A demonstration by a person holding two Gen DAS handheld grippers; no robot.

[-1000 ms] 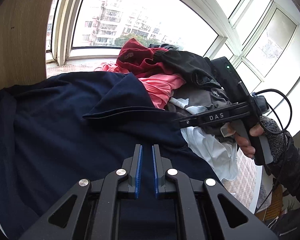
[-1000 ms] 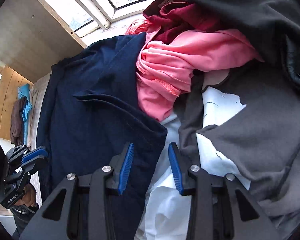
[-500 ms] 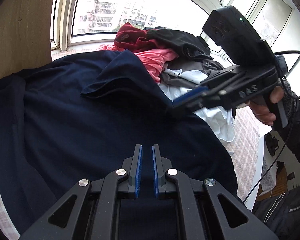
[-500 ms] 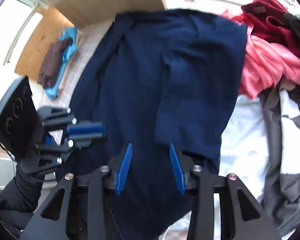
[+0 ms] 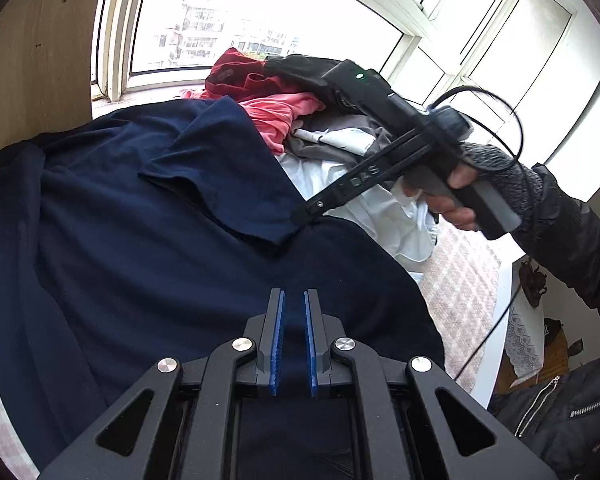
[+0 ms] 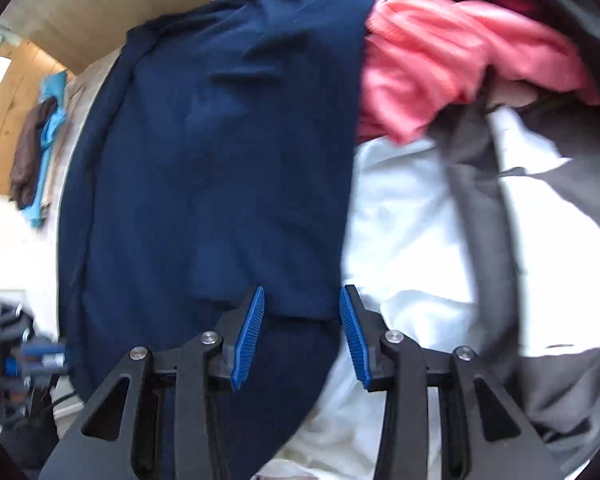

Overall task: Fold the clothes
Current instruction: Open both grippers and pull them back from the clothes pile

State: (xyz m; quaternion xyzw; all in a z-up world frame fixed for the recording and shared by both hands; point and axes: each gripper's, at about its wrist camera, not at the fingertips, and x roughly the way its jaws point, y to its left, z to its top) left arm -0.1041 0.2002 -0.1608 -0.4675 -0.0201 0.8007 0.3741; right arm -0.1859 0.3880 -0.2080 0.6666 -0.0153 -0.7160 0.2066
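Observation:
A navy shirt [image 5: 140,260] [image 6: 220,160] lies spread flat, one sleeve [image 5: 228,184] folded in over its body. My left gripper [image 5: 294,308] hovers low over the shirt's near part with its jaws shut. Cloth runs under the fingers, and I make out no pinch. It appears blurred at the lower left of the right wrist view as the left gripper [image 6: 24,356]. My right gripper [image 6: 302,320] [image 5: 300,214] points steeply down at the folded sleeve's corner. Its blue pads stand apart and the sleeve edge lies loose below them.
A heap of clothes lies beyond the shirt: a pink garment [image 5: 280,114] [image 6: 440,64], a dark red one [image 5: 236,76], black, grey [image 6: 540,240] and white [image 5: 380,216] pieces. A checkered cover [image 5: 460,276] shows at right. A wooden panel [image 5: 32,60] and window [image 5: 260,20] stand behind. Brown and blue clothes [image 6: 36,152] lie far left.
The right gripper swung from the heap's edge over the shirt, and the sleeve now lies folded onto the body. The left gripper drew back, so more of the shirt shows.

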